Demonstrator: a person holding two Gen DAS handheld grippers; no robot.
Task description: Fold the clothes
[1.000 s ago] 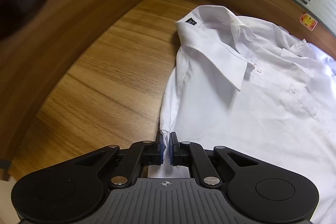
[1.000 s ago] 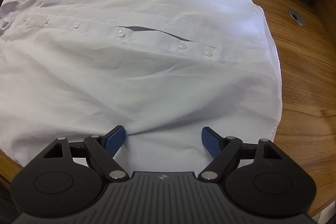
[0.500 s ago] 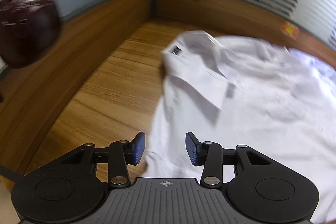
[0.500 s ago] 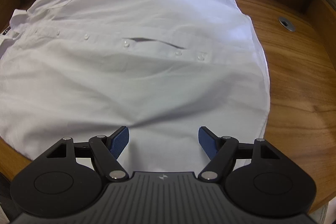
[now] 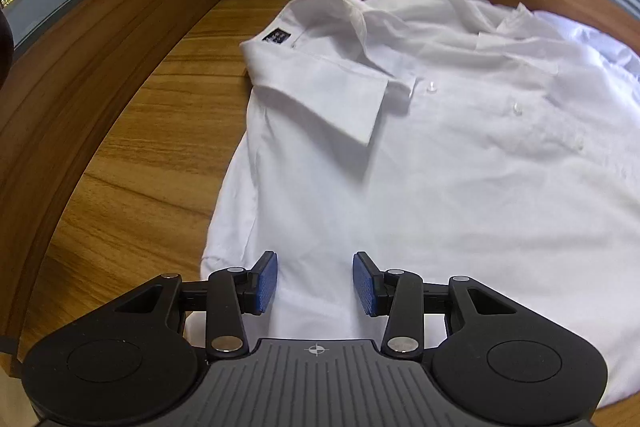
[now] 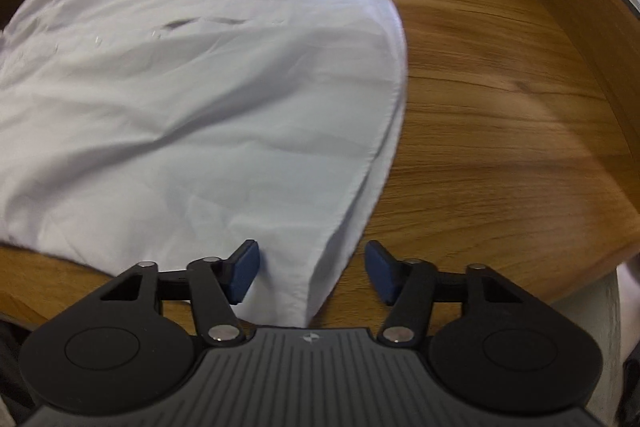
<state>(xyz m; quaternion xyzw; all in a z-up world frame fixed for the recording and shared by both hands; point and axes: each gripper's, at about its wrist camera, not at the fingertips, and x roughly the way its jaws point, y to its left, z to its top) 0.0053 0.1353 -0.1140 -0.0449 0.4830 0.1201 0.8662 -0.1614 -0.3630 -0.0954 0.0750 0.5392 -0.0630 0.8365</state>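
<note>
Setting up the first fold is where you stand: the white shirt (image 5: 460,187) lies spread face up on the wooden counter (image 5: 132,167), collar (image 5: 320,83) toward the far corner, buttons fastened. Your left tongs (image 5: 315,283) hang parted over the shoulder edge, gripping nothing. Your right tongs (image 6: 312,273) are closing, with the hem corner (image 6: 320,267) between the pads but, as far as I can judge, not yet pinched. Next you likely need both tongs clamped on that near side edge, so the panel lifts evenly and folds toward the button line.
</note>
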